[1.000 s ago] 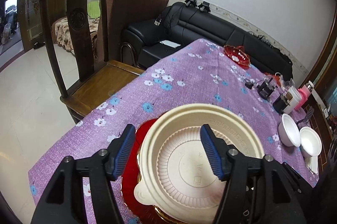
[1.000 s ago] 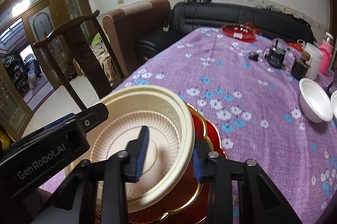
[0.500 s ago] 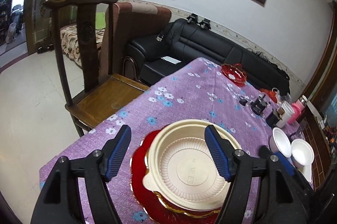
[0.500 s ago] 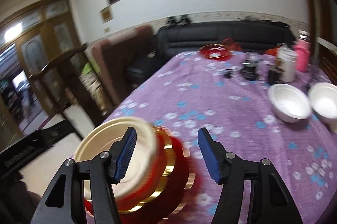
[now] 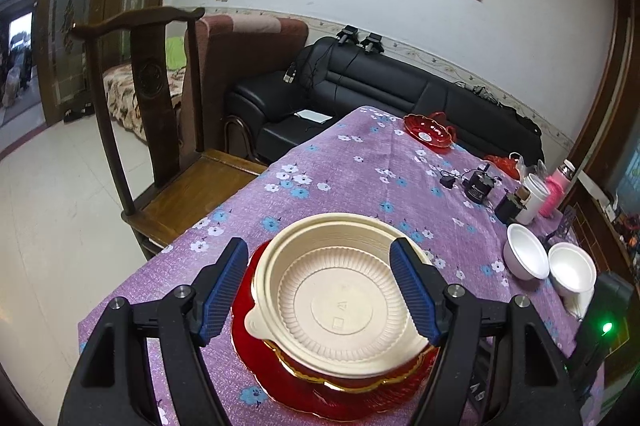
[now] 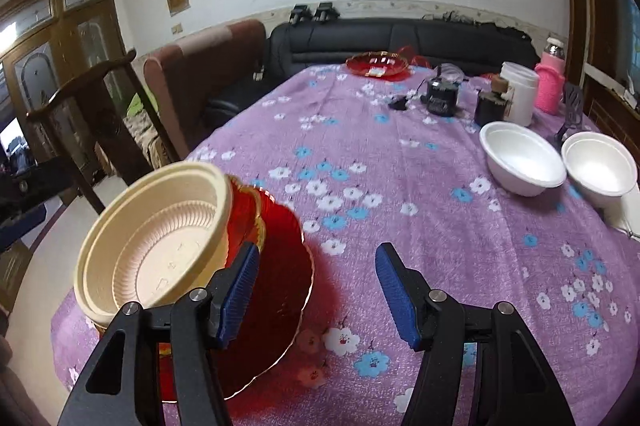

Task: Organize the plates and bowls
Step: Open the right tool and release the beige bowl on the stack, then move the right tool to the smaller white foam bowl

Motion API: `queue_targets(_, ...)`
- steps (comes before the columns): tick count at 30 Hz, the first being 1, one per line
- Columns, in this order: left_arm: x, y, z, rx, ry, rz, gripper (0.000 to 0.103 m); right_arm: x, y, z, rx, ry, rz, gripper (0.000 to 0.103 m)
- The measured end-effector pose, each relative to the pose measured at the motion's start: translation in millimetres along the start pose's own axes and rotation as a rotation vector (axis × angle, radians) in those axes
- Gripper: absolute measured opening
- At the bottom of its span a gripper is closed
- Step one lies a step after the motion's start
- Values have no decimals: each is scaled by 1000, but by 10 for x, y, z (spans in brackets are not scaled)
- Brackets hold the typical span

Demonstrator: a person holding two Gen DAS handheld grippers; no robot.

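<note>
Bowls and plates are gathered at the near left corner of the tabletop: a cream bowl stack is set on the red plates, which lie just beside the tabletop's near edge.

The left gripper is held over this stack with its fingers wide on both sides of the cream rim, and no contact with the rim is seen. The right gripper is held to the right of the stack, its fingers spread and nothing between them; its jaws have just been opening.

A risk is judged here. The stack sits tilted in the right wrist view and close to the edge, so a push from a finger could slide it off the tabletop. The light white bowls could also be tipped if they are pinched at one rim only.

Counted: two cream bowls appear nested, though this cannot be told for sure; at least two red plates are seen under them; two white bowls stand at the far right, touching each other; one more red dish is seen at the far end.
</note>
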State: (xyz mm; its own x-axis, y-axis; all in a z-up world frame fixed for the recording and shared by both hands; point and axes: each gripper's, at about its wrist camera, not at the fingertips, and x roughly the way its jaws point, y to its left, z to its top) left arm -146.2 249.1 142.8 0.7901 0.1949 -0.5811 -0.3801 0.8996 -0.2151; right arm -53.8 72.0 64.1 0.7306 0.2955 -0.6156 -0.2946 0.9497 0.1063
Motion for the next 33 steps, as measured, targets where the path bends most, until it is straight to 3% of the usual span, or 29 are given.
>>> queue_targets(7, -73, -281, -97, 99, -20, 8, 77, -200, -337, 40, 69, -47, -21, 69)
queue_targets(19, -109, -858, -240, 240, -21, 8, 81, -350, -1205, -16, 186, -42, -103, 71)
queue_targets(28, 64, -1450, -366, 367, 19, -6, 82, -362, -1771, -22, 265, -37, -144, 71)
queue_targets(33, 262, -1710, -366, 390, 104, -70, 82, -369, -2125, 52, 338, -47, -161, 71)
